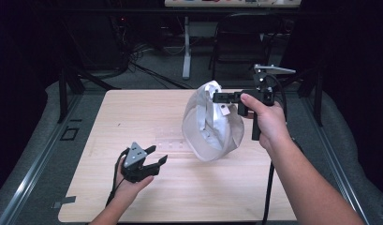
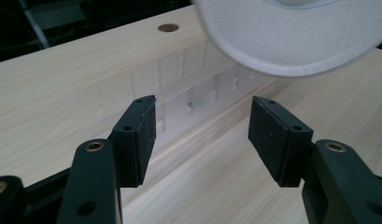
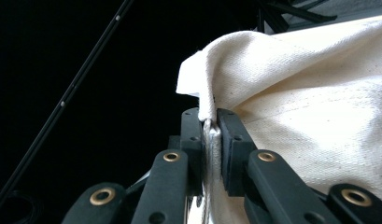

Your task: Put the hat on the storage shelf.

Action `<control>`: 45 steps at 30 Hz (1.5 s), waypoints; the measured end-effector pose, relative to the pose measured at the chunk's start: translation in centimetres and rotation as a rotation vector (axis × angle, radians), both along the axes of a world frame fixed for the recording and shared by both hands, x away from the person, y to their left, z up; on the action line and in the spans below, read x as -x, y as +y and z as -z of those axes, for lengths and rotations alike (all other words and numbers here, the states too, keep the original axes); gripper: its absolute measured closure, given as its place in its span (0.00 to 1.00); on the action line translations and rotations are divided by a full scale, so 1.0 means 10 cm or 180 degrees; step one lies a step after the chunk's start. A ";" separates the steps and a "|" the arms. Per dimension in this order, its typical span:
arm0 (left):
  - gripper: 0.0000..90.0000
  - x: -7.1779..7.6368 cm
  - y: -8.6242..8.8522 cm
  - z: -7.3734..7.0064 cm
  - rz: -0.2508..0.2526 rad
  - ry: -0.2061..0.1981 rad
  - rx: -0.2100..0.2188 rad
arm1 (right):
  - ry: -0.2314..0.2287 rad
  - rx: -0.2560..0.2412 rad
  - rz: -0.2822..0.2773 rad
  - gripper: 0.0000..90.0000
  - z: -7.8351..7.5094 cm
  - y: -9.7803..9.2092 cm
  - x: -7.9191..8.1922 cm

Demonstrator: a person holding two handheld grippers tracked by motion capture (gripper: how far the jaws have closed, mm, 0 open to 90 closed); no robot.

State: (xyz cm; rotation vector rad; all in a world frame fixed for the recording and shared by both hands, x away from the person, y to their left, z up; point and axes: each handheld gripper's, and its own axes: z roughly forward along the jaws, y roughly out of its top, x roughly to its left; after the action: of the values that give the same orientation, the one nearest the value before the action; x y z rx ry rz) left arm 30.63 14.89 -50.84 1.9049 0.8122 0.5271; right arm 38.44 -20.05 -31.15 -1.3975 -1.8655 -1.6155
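A white cloth cap (image 1: pixel 209 126) hangs above the table's middle, held up by its top edge. My right gripper (image 1: pixel 216 97) is shut on that edge; in the right gripper view the cap's cream fabric (image 3: pixel 314 116) is pinched flat between the two jaws of the right gripper (image 3: pixel 210 122). My left gripper (image 1: pixel 156 156) rests low over the table near the front left and stands open, nothing between its pads (image 2: pixel 141 135). In the left gripper view the cap's rounded underside (image 2: pixel 282 42) hangs just beyond the left gripper (image 2: pixel 202 123).
A clear plastic strip with small compartments (image 1: pixel 173 142) lies on the wooden table (image 1: pixel 133 112) between the left gripper and the cap, seen close as the strip (image 2: pixel 188 88). A hole in the table (image 2: pixel 168 28) lies farther back. Chairs and a desk leg (image 1: pixel 186 47) stand beyond the table.
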 end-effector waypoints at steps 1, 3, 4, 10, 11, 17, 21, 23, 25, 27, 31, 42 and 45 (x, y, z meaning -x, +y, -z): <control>0.47 0.00 -0.07 -0.02 0.0026 -0.0023 -0.0019 | -0.0010 0.0001 0.0021 0.91 0.00 0.00 -0.02; 0.47 -0.02 -0.26 -0.07 0.0129 -0.0071 0.0012 | 0.0006 -0.0020 0.0075 0.91 0.00 0.02 -0.06; 0.47 -0.02 -0.26 -0.07 0.0129 -0.0071 0.0012 | 0.0006 -0.0020 0.0075 0.91 0.00 0.02 -0.06; 0.47 -0.02 -0.68 -0.13 0.0375 -0.0206 -0.0059 | 0.0015 -0.0014 0.0168 0.91 0.03 0.06 -0.17; 0.47 -0.02 -0.73 -0.13 0.0402 -0.0225 -0.0059 | 0.0019 -0.0018 0.0177 0.91 0.03 0.07 -0.18; 0.47 0.01 -0.96 -0.19 0.0542 -0.0266 -0.0076 | 0.0008 -0.0008 0.0243 0.91 0.02 0.14 -0.24; 0.47 0.02 -1.08 -0.23 0.0542 -0.0310 -0.0137 | 0.0010 -0.0018 0.0270 0.91 0.03 0.18 -0.27; 0.47 0.00 -1.15 -0.23 0.0454 -0.0288 -0.0210 | 0.0008 -0.0016 0.0277 0.91 0.03 0.19 -0.28; 0.49 -0.03 -1.21 -0.23 0.0318 -0.0265 -0.0319 | 0.0008 -0.0033 0.0298 0.91 0.04 0.21 -0.29; 0.52 -0.06 -1.24 -0.21 0.0207 -0.0283 -0.0429 | 0.0002 -0.0035 0.0295 0.91 0.04 0.23 -0.29; 0.67 -0.13 -1.27 -0.17 0.0037 -0.0304 -0.0606 | 0.0014 -0.0027 0.0296 0.91 0.04 0.25 -0.29; 0.89 -0.18 -1.13 -0.21 0.0102 -0.0405 -0.0593 | 0.0003 -0.0041 0.0314 0.91 0.03 0.24 -0.29; 0.93 -0.21 -1.05 -0.25 0.0221 -0.0368 -0.0448 | -0.0001 -0.0032 0.0313 0.91 0.02 0.23 -0.29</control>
State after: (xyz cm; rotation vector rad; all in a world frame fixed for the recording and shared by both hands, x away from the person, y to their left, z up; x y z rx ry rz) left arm 32.77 4.41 -48.33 2.0029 0.6461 0.6598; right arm 41.31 -17.75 -31.36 -1.5066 -1.8123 -1.6684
